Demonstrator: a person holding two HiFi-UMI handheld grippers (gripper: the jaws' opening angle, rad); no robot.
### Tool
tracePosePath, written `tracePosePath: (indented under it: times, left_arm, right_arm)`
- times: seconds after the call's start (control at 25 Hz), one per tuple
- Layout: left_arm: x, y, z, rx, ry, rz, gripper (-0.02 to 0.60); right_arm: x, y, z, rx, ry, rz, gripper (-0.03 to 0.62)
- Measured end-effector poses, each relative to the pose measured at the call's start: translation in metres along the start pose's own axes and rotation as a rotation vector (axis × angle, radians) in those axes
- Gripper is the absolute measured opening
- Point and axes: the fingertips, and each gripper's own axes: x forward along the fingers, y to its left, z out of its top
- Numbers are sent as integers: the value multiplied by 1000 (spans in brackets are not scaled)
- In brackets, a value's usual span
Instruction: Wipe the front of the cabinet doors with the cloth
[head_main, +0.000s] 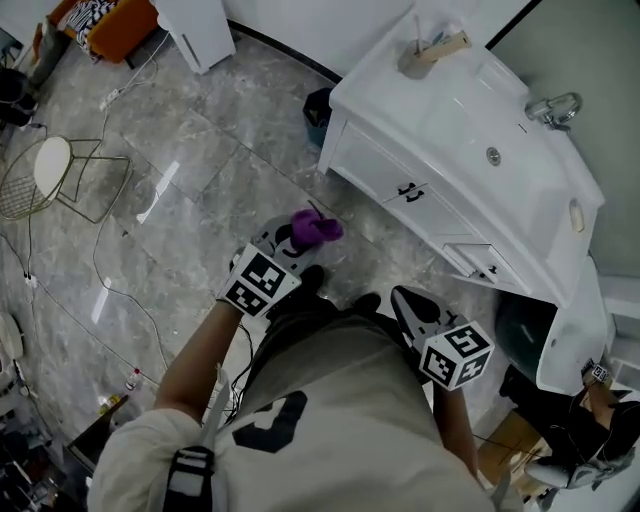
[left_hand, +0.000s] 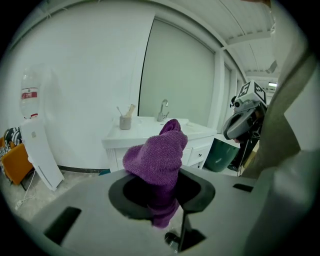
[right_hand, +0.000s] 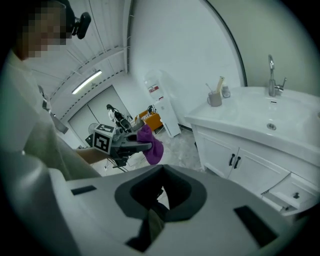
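A purple cloth (head_main: 316, 229) bunches up out of my left gripper (head_main: 298, 236), whose jaws are shut on it. In the left gripper view the cloth (left_hand: 157, 153) fills the middle above the gripper (left_hand: 161, 196). The white cabinet doors (head_main: 386, 176) with two dark handles (head_main: 410, 191) sit under the sink, a step ahead of the cloth and apart from it. My right gripper (head_main: 409, 300) is held low near my hip, jaws together and empty. The right gripper view shows the doors (right_hand: 235, 167) ahead and, to their left, the left gripper (right_hand: 131, 145) with the cloth (right_hand: 150, 145).
On the white vanity top (head_main: 470, 110) are a faucet (head_main: 553, 107) and a cup with brushes (head_main: 420, 57). A dark green bin (head_main: 525, 325) stands right of the cabinet, a blue bin (head_main: 318, 112) at its left end. A wire chair (head_main: 55, 180) and cables lie on the marble floor.
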Motion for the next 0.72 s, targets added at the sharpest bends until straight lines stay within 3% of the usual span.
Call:
tracePosePath:
  times: [0.12, 0.24, 0.44, 0.72]
  left_arm:
    - [-8, 5, -6, 16, 17, 1, 117]
    - [-12, 8, -7, -22, 21, -7, 117]
    - [-8, -8, 25, -22, -12, -32, 117]
    - [28, -87, 76, 156, -1, -142, 118]
  right_arm:
    - [8, 10, 10, -33, -7, 8, 9]
    - [12, 12, 20, -52, -28, 14, 9]
    - [1, 11, 20, -110, -49, 15, 9]
    - [-58, -16, -7, -18, -160, -20, 9]
